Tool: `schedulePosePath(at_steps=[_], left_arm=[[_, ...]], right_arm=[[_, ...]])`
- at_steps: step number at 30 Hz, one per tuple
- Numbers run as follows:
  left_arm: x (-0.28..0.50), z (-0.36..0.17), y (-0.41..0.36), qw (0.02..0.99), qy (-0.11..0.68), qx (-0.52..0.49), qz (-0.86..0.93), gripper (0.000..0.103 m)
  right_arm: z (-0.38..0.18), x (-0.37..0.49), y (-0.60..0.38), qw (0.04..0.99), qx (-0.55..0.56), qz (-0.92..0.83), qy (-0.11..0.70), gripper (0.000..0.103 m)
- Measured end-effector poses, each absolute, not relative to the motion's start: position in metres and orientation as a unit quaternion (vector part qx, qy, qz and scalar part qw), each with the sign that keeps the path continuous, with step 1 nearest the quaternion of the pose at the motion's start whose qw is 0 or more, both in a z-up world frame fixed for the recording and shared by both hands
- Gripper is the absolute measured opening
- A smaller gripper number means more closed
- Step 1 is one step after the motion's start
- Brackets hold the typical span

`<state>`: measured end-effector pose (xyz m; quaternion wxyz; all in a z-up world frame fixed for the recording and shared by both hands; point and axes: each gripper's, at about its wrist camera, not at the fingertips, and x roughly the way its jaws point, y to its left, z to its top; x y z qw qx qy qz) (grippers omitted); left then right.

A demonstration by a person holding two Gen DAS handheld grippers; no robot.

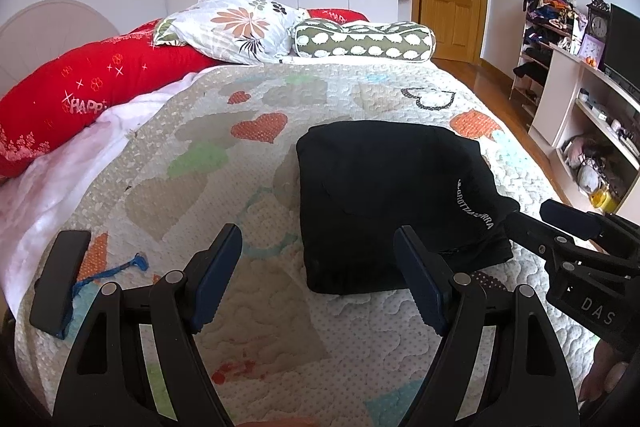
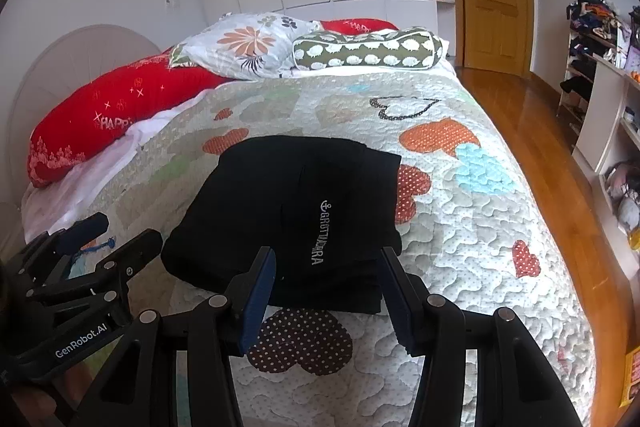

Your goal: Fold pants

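Observation:
The black pants (image 1: 384, 199) lie folded into a compact stack with white lettering on top, on the heart-patterned quilt (image 1: 224, 187). They also show in the right wrist view (image 2: 296, 215). My left gripper (image 1: 320, 259) is open and empty, just short of the stack's near left corner. My right gripper (image 2: 328, 275) is open and empty, its fingers standing either side of the stack's near edge. The right gripper also shows in the left wrist view (image 1: 540, 215), and the left gripper in the right wrist view (image 2: 116, 227).
A black phone-like object (image 1: 60, 279) with a blue cord lies on the quilt (image 2: 460, 227) at near left. Pillows (image 1: 240, 27) and a red cushion (image 1: 88, 87) sit at the head. Shelves (image 1: 580, 107) and wooden floor (image 2: 532, 147) lie to the right.

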<state>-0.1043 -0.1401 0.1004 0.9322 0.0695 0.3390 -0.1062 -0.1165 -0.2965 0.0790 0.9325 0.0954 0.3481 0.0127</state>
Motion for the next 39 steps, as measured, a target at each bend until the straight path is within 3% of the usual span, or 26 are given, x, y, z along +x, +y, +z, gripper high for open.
schedulePosePath(at_steps=[39], left_arm=[[-0.1054,0.0943,-0.1473,0.927,0.349,0.065,-0.119,0.079]], right_arm=[[0.0704,-0.116,-0.3051,0.929,0.098,0.01,0.358,0.051]])
